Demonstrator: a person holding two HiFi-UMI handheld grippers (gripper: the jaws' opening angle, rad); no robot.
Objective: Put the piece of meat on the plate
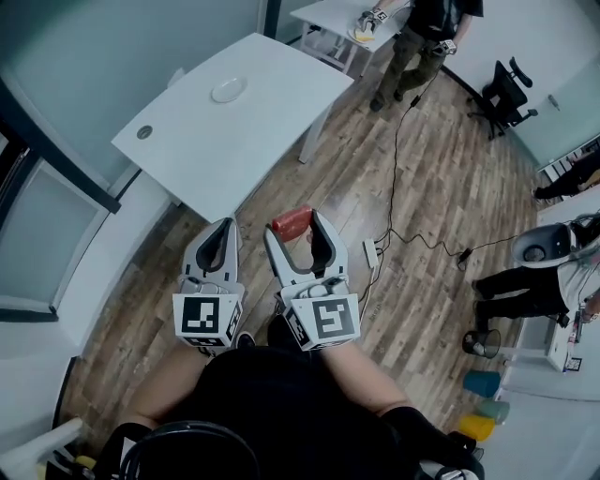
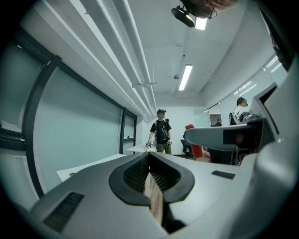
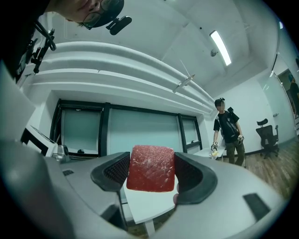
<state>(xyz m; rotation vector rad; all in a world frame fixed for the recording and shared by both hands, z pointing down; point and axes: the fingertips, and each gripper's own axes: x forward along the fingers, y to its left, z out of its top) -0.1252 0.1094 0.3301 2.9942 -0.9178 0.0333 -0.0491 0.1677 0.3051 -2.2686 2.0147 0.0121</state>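
Over the wooden floor (image 1: 422, 187), on the near side of the white table (image 1: 253, 131): grips the piece of meat (image 1: 291, 221) between the ribbed pads of the right gripper (image 1: 302, 228), pressing on two opposite sides of the red block, probably to carry it level without a slip. Holds the left gripper (image 1: 223, 228) just to the left, with jaws pressed together on nothing, seemingly spare for this job. Faces the plate (image 1: 229, 90), small and white, on the far part of the tabletop and well apart from the meat. Calls, by the look of it, for a reach forward and left, then a lowering before release. Beyond, shows another person (image 1: 417, 37) standing at a second table (image 1: 323, 19).
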